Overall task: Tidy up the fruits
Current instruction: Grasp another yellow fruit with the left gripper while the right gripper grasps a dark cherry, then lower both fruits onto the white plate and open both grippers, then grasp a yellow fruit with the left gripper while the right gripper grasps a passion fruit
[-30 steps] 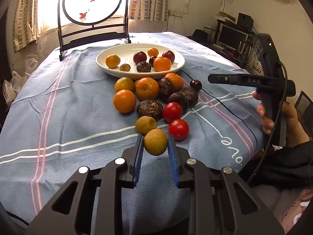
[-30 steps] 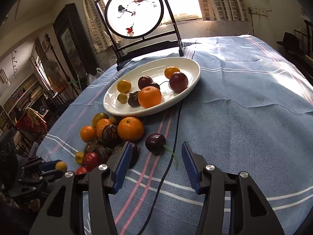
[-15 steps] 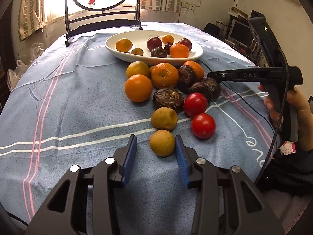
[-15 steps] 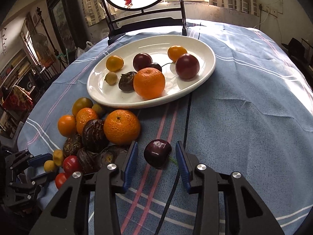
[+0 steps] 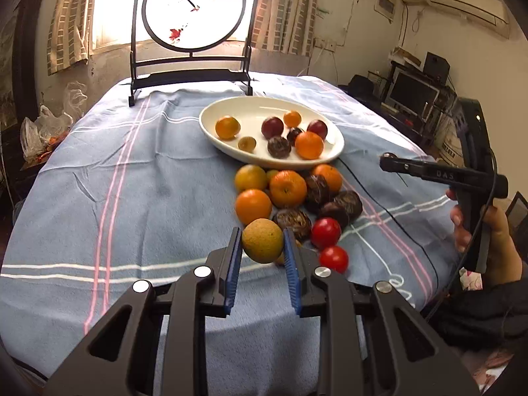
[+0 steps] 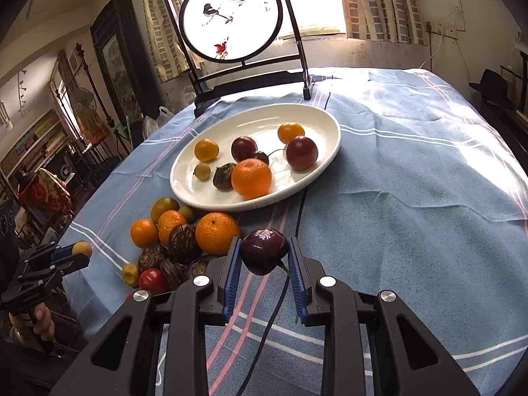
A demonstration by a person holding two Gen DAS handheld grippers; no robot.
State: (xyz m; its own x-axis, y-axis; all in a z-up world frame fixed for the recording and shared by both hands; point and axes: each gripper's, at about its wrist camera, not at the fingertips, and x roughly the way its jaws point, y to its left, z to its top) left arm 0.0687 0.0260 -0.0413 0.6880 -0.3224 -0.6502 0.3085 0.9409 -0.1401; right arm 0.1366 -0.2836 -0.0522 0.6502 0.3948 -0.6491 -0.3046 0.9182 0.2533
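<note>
Your left gripper pinches a tan longan, off the blue cloth, before the fruit pile. Your right gripper, jaws just closing, clamps a dark cherry short of the white plate.

A bright window with checked curtains backlights a round painted screen; dark wooden cabinet left.
</note>
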